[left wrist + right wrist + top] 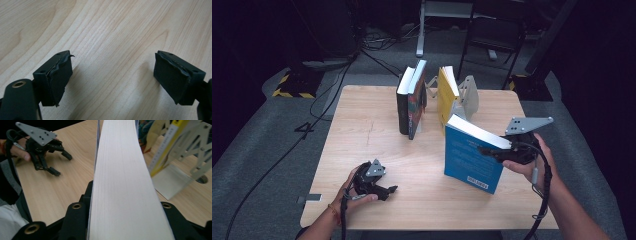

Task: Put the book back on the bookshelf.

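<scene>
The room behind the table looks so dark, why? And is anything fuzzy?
High view: light falls on the table, the floor behind stays dim, and the blue book is sharp. Right gripper view: that book's white page edge is close and soft. Left gripper view: the pads cast soft shadows on the wood.

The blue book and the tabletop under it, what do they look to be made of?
Blue paperback book: probably paper with a smooth card cover; a thick white page block shows along its edge. Pale wooden table: light wood or wood-look laminate, matt, with clear grain lines.

Left tool [388,192] rests low with jaws spread; right tool [490,150] clamped, raised.
</scene>
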Action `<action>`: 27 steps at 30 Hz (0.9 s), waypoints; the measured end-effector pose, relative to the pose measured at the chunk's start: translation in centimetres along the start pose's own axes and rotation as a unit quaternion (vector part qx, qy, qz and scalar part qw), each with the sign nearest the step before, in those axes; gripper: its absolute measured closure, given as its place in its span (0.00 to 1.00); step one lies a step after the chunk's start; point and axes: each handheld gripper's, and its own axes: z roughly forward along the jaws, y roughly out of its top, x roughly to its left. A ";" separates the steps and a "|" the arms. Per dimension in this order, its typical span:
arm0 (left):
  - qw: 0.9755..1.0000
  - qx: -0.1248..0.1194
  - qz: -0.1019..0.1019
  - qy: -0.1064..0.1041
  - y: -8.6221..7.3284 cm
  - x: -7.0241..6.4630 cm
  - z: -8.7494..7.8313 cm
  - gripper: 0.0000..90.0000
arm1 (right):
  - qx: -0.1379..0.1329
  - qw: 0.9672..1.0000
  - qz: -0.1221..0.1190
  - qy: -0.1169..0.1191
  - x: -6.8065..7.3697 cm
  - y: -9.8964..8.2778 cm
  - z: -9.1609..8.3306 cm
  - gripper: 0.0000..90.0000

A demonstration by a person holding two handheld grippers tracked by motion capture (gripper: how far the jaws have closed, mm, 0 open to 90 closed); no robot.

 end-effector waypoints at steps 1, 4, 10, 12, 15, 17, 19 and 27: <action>1.000 0.000 -0.001 0.001 0.0 0.0 0.0 0.17 | 0.001 1.000 0.003 -0.008 -0.2 -0.1 -0.3 0.68; 1.000 0.000 -0.001 0.001 0.0 0.0 0.0 0.17 | 0.001 0.999 0.017 -0.030 -1.1 -0.6 -1.0 0.68; 1.000 0.000 0.000 0.003 0.1 0.1 0.1 0.16 | -0.003 0.998 0.037 -0.058 -2.5 -1.3 -2.1 0.68; 1.000 0.001 -0.003 0.004 0.2 0.0 0.2 0.16 | -0.004 0.997 0.044 -0.065 -2.9 -1.4 -2.5 0.68; 1.000 0.000 -0.006 0.006 0.2 0.0 0.2 0.16 | -0.008 0.996 0.052 -0.075 -3.5 -1.5 -2.8 0.68; 1.000 0.000 -0.007 0.007 0.2 0.0 0.2 0.16 | -0.009 0.995 0.058 -0.083 -3.8 -1.4 -3.0 0.68; 1.000 0.000 -0.007 0.007 0.2 0.0 0.2 0.16 | -0.011 0.994 0.065 -0.091 -4.1 -1.3 -3.0 0.68; 1.000 0.000 -0.008 0.009 0.3 0.0 0.3 0.16 | -0.016 0.990 0.082 -0.112 -5.4 -0.1 -2.1 0.68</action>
